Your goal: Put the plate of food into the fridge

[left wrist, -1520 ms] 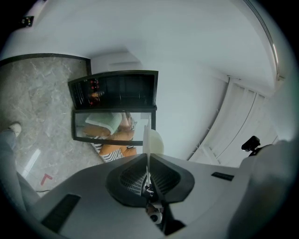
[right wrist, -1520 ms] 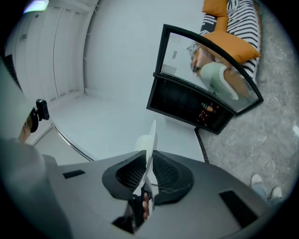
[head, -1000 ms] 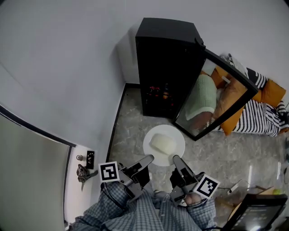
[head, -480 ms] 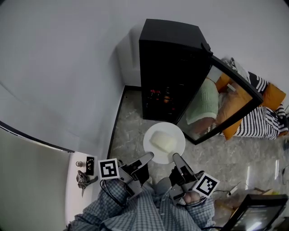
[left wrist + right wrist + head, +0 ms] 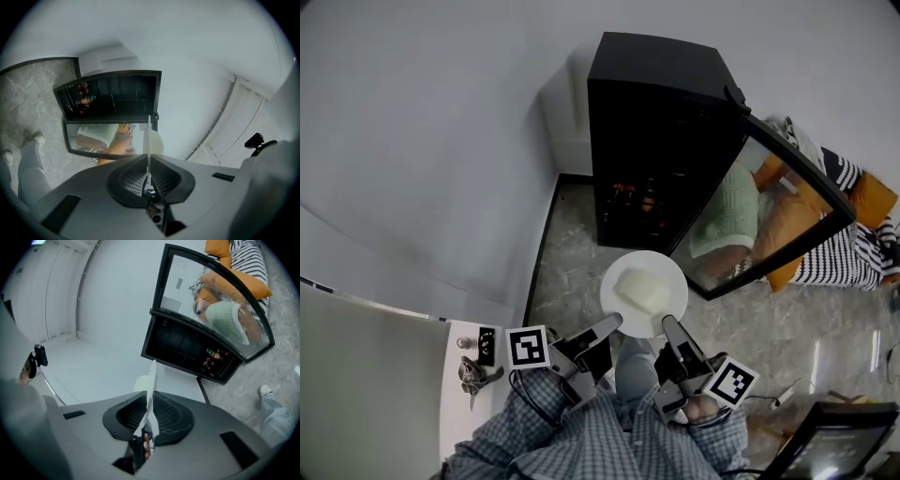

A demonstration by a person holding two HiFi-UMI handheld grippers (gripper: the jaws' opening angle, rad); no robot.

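The left hand-held gripper (image 5: 609,328) is clenched on the near-left rim of the white plate (image 5: 671,273). In its own view the rim stands edge-on between the two ribbed pads, which press on it from both sides. The plate lies roughly level just ahead of the two jaw tips, above the marbled floor (image 5: 572,253). It carries a pale block of food (image 5: 639,289) at its middle. The right hand-held gripper (image 5: 669,328) grasps the near-right rim in the same way, with the thin edge nipped between its pads, so the plate hangs from two pinches on the side nearest the person.

Beyond the plate, ahead of both hand-held grippers, stands the black fridge (image 5: 661,122). Its glass door (image 5: 769,211) is swung open to the right of the right hand-held gripper. Small red items sit on a shelf inside, though how much free shelf there is cannot be told from here.

The step in hand seems to be the carry towards the open fridge; the plate is not yet inside. The next move likely calls for both hand-held grippers to go forward together at one height. That would hold the plate flat so the food does not slide, and bring it clear of the door edge onto a free shelf before either grip lets go.
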